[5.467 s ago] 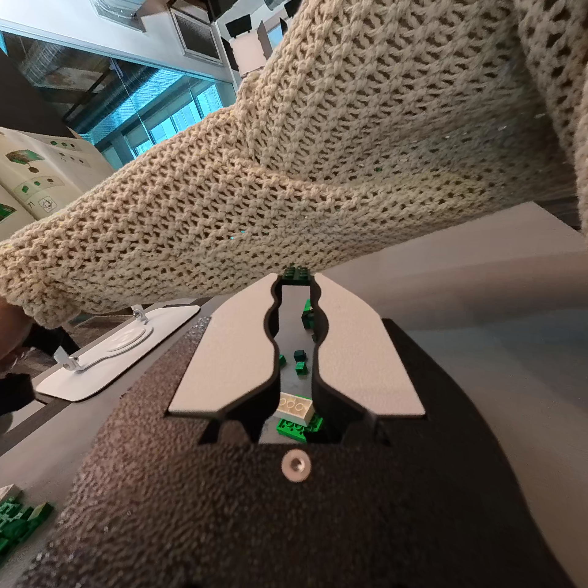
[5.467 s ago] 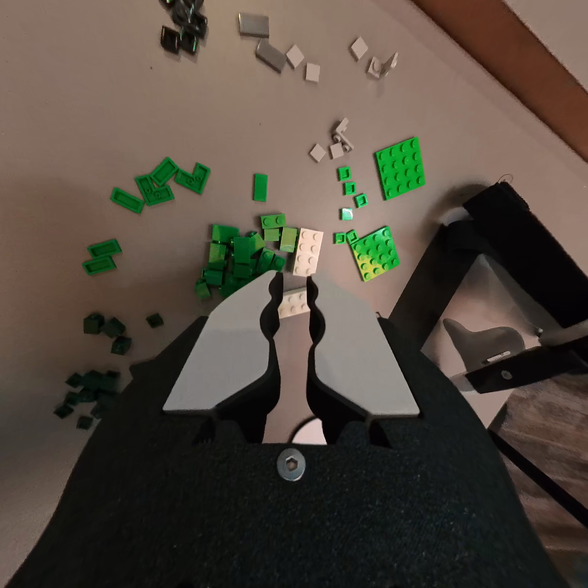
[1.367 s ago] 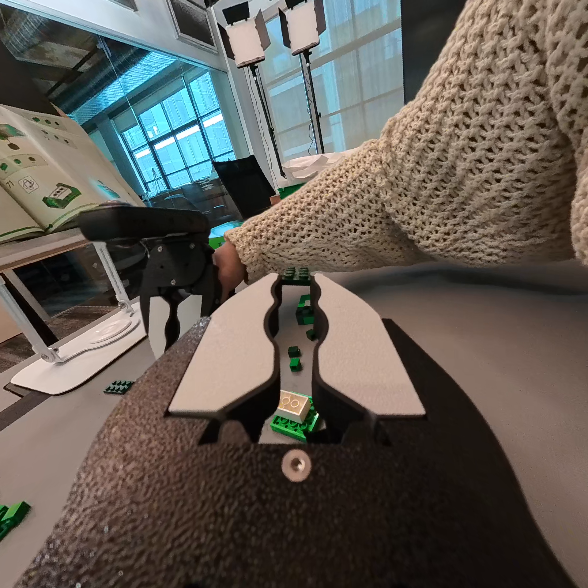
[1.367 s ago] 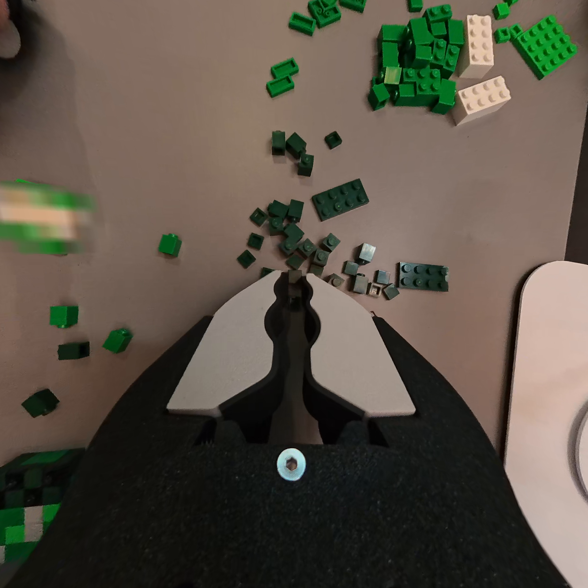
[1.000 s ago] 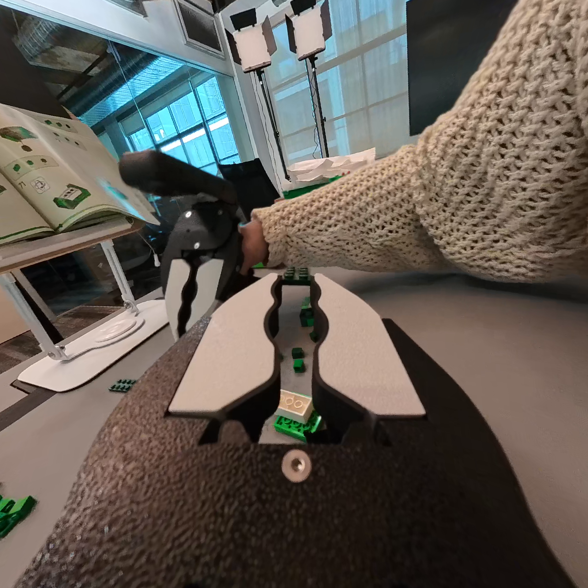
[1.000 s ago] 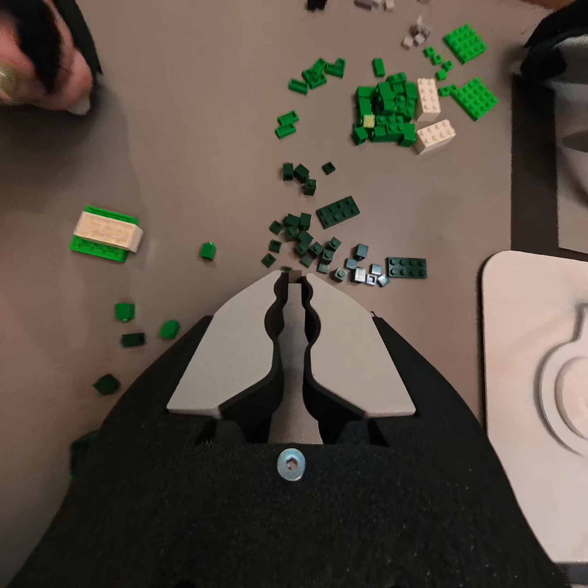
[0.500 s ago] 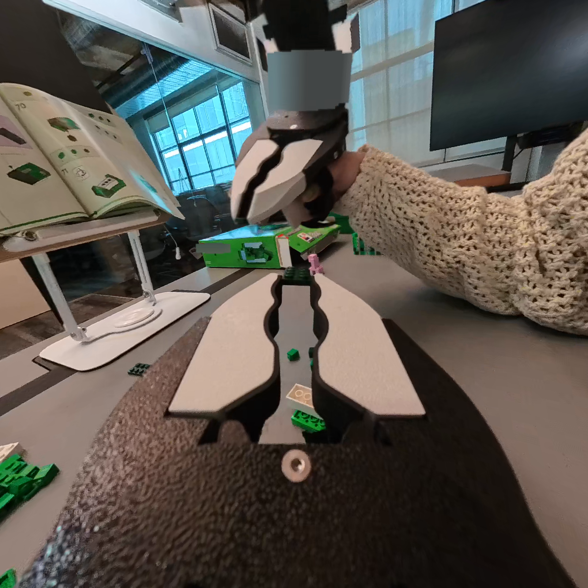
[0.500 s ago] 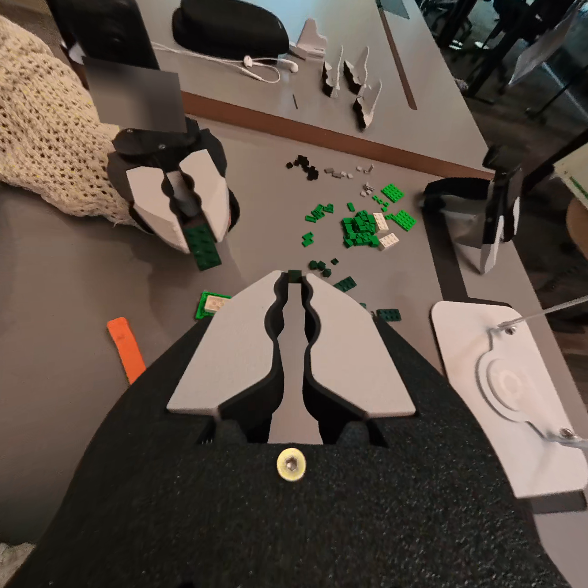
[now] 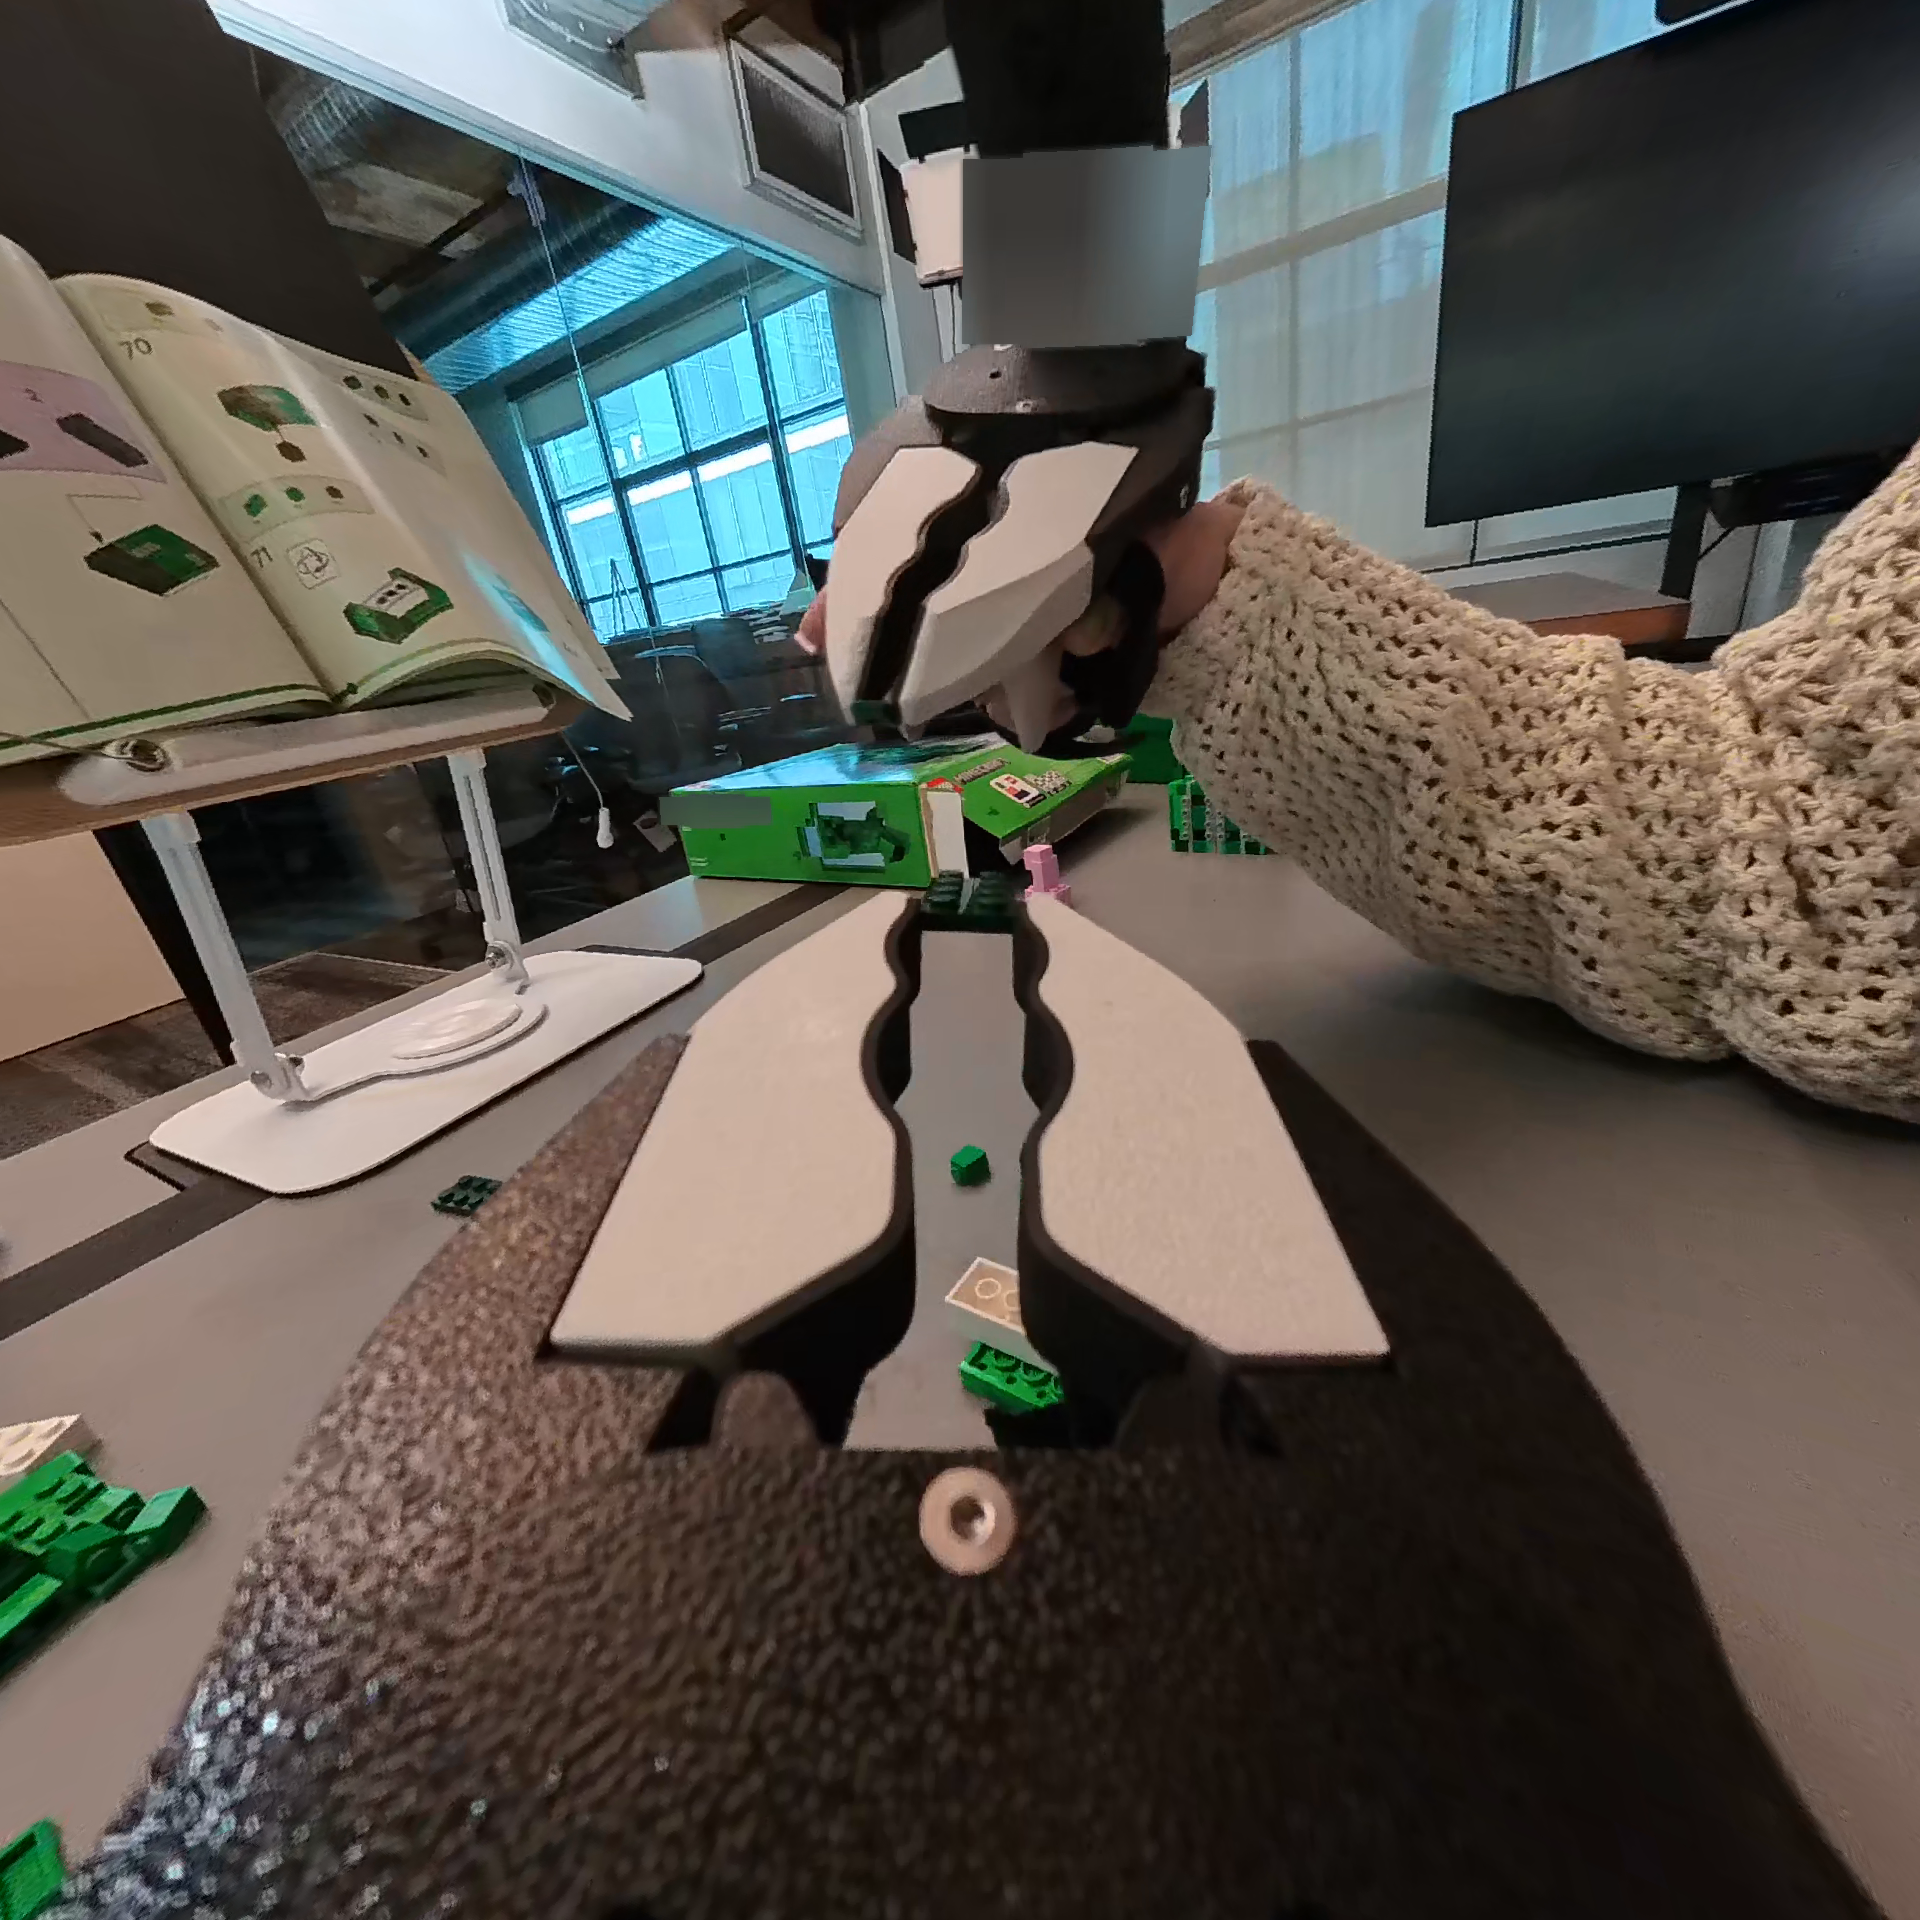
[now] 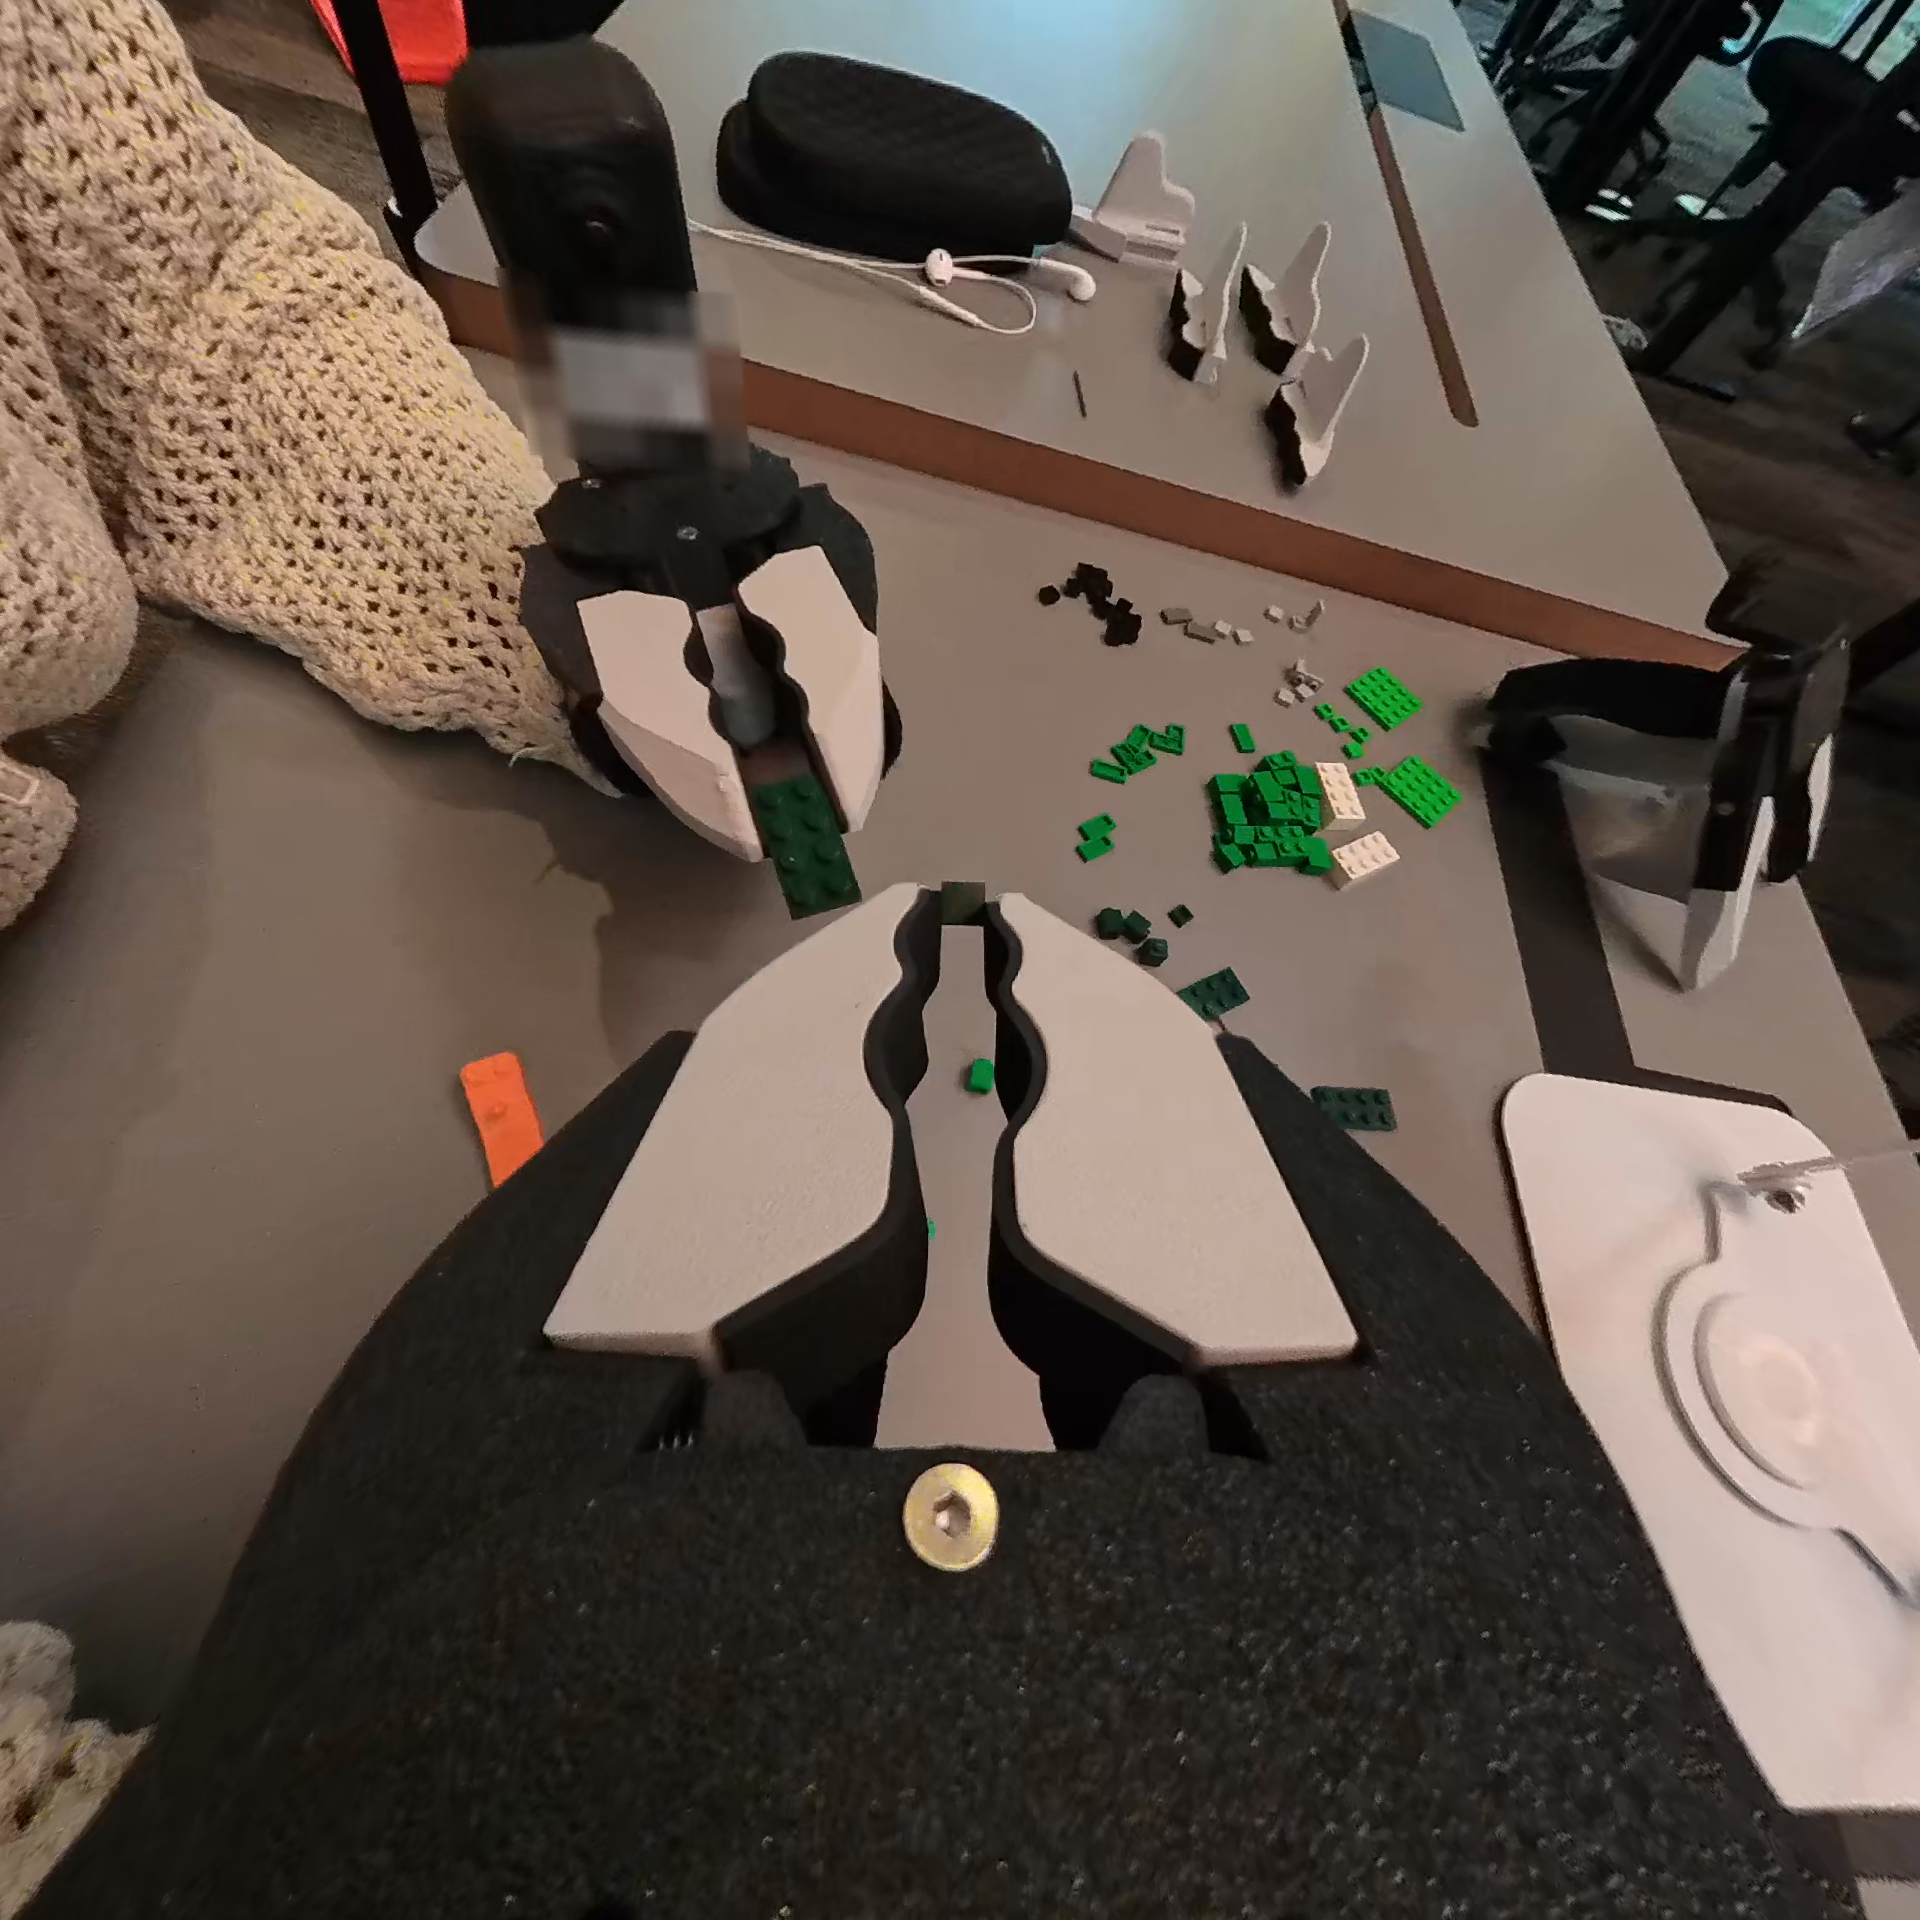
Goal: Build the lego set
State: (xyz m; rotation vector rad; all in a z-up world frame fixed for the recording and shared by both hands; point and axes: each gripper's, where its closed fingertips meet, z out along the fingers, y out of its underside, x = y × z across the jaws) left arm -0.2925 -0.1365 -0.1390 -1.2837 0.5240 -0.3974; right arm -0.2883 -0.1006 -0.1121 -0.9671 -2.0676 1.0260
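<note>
Lego build early: left gripper (image 10: 800,821) pinches dark green studded plate (image 10: 805,847), right gripper (image 10: 961,904) pinches small dark green piece (image 10: 961,902), loose green bricks (image 10: 1268,810) mostly unassembled.

Office: glass partitions (image 9: 665,436), wall monitor (image 9: 1662,260), desks (image 10: 1195,343).

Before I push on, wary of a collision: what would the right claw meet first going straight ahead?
Probably the grey table, passing close beside the dark green plate held by the left claw; depth is unclear.

grey table (image 10: 312,987), loose green bricks (image 10: 1270,805), orange strip (image 10: 502,1112)
</note>
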